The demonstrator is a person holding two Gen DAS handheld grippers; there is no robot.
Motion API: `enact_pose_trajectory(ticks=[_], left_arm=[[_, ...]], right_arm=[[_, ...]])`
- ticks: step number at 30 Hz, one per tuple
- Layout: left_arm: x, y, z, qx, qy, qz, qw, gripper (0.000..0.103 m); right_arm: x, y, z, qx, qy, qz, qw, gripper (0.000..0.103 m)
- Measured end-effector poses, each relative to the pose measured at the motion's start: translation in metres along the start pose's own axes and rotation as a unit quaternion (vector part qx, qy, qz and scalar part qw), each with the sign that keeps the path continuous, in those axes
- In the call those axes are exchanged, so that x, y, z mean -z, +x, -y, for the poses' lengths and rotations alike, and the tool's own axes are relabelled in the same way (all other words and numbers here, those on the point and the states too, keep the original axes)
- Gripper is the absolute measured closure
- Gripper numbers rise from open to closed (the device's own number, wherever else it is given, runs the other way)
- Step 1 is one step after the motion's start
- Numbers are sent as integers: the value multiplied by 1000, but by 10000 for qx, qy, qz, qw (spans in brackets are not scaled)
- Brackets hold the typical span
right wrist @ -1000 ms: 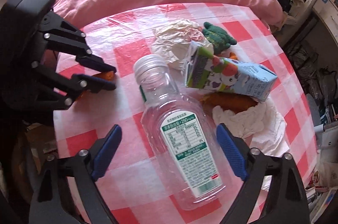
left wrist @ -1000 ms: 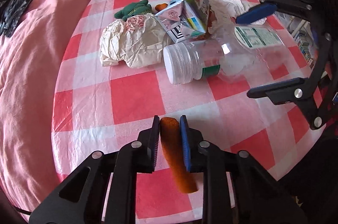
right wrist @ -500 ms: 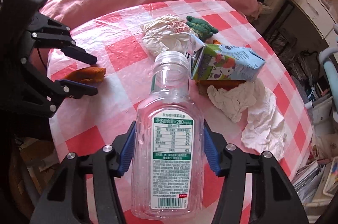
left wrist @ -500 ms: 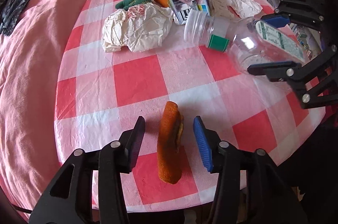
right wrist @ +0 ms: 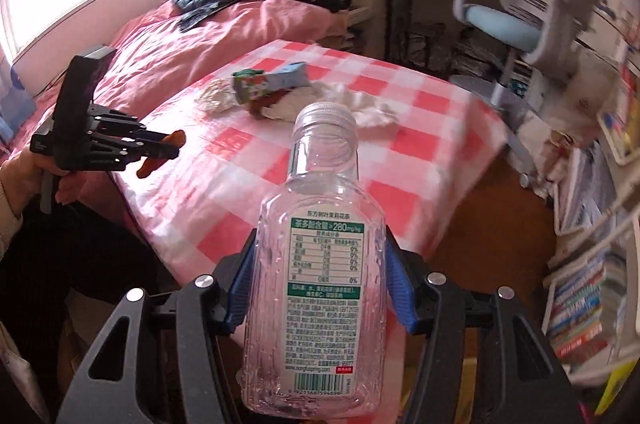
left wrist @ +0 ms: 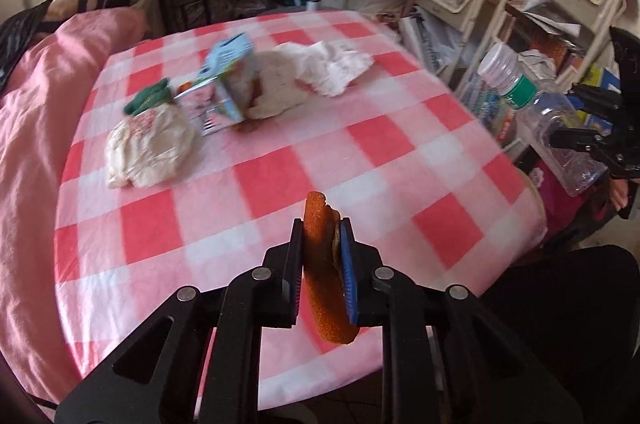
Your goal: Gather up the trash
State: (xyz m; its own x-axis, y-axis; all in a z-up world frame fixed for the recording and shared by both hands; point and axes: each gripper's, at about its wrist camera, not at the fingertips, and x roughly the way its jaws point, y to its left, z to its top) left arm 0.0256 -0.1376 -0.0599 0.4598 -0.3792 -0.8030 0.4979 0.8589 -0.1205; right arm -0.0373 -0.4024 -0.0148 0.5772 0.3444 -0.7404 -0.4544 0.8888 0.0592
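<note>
Carton (left wrist: 219, 86) on table (left wrist: 360, 160) — beside wrapper (left wrist: 150, 150)

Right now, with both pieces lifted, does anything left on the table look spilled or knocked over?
The juice carton lies tipped on its side against the crumpled wrapper. A brownish patch shows on the cloth at its base; too blurred to tell spill from peel. The white tissue sprawls behind it.

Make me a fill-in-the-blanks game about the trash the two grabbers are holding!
1. The left gripper is shut on an ______ peel.
2. The right gripper holds a clear plastic ______.
3. The milk carton lies on a tablecloth checked white and ______.
4. The bottle's label is white and ______.

Missing words: orange; bottle; red; green
</note>
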Motion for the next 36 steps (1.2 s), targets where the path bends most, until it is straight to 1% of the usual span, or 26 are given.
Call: enact_pose_trajectory(ticks=[3, 6, 10, 11, 13, 15, 16, 17, 18, 20, 21, 22, 23, 24, 25, 26, 27, 29, 31, 32, 34, 35, 36], left_arm=[[-16, 8, 45, 494, 241, 102, 9984, 87], [-38, 22, 103, 894, 557, 118, 9944, 87], [-68, 54, 200, 1397, 1135, 27, 9837, 87], [-73, 65, 225, 1498, 1288, -18, 9803, 87], [-78, 90, 275, 1621, 1553, -185, 9743, 87], [-79, 123, 317, 1753, 1715, -397, 9686, 87], [-80, 139, 334, 1797, 1775, -520, 9662, 86], [-78, 154, 350, 1792, 1850, -650, 9641, 86], [-76, 168, 364, 1714, 1918, -741, 9635, 84], [-72, 182, 379, 1479, 2039, -855, 9640, 75], [-72, 180, 381, 1366, 2044, -807, 9659, 72], [-74, 173, 378, 1290, 2012, -692, 9685, 61], [-75, 160, 371, 1204, 1962, -472, 9720, 48], [-77, 145, 360, 1042, 1887, -202, 9763, 42], [-76, 131, 345, 838, 1786, 32, 9803, 30], [-76, 114, 326, 629, 1636, 265, 9842, 23], [-76, 97, 306, 447, 1448, 463, 9874, 20], [-74, 65, 262, 107, 1050, 736, 9917, 13], [-72, 35, 217, -194, 662, 944, 9931, 12], [-69, 20, 195, -332, 501, 1018, 9930, 11], [-64, -7, 153, -708, 269, 1126, 9908, 8], [-59, -21, 134, -947, 179, 1193, 9882, 8], [-58, -32, 113, -1143, 110, 1232, 9857, 8]], right_arm=[[40, -25, 40, 395, 627, 154, 9971, 47], [82, -31, 76, 747, 1310, 222, 9883, 47], [134, -23, 109, 1151, 1993, 163, 9730, 47], [150, -18, 118, 1248, 2215, 161, 9670, 47], [170, -14, 133, 1380, 2638, 174, 9545, 45], [197, -16, 152, 1495, 3170, 298, 9361, 43], [207, -20, 159, 1613, 3364, 356, 9271, 37], [215, -26, 165, 1762, 3549, 454, 9170, 36], [218, -31, 167, 1827, 3650, 541, 9113, 36], [219, -47, 169, 1967, 3725, 771, 9037, 36], [216, -54, 169, 2011, 3684, 860, 9036, 36], [212, -60, 169, 2051, 3615, 946, 9046, 36], [201, -67, 164, 2080, 3502, 1071, 9070, 35], [192, -70, 162, 2087, 3402, 1186, 9092, 35], [178, -74, 155, 2082, 3272, 1330, 9121, 32], [166, -77, 150, 2059, 3159, 1448, 9148, 28], [147, -78, 140, 2010, 3000, 1589, 9189, 27], [109, -76, 121, 1834, 2671, 1826, 9283, 21], [66, -69, 96, 1596, 2351, 2014, 9374, 18], [40, -64, 78, 1440, 2200, 2106, 9416, 14], [9, -55, 54, 1225, 2009, 2216, 9463, 12], [-12, -46, 36, 1071, 1884, 2252, 9499, 11], [-25, -38, 23, 967, 1792, 2258, 9527, 11]])
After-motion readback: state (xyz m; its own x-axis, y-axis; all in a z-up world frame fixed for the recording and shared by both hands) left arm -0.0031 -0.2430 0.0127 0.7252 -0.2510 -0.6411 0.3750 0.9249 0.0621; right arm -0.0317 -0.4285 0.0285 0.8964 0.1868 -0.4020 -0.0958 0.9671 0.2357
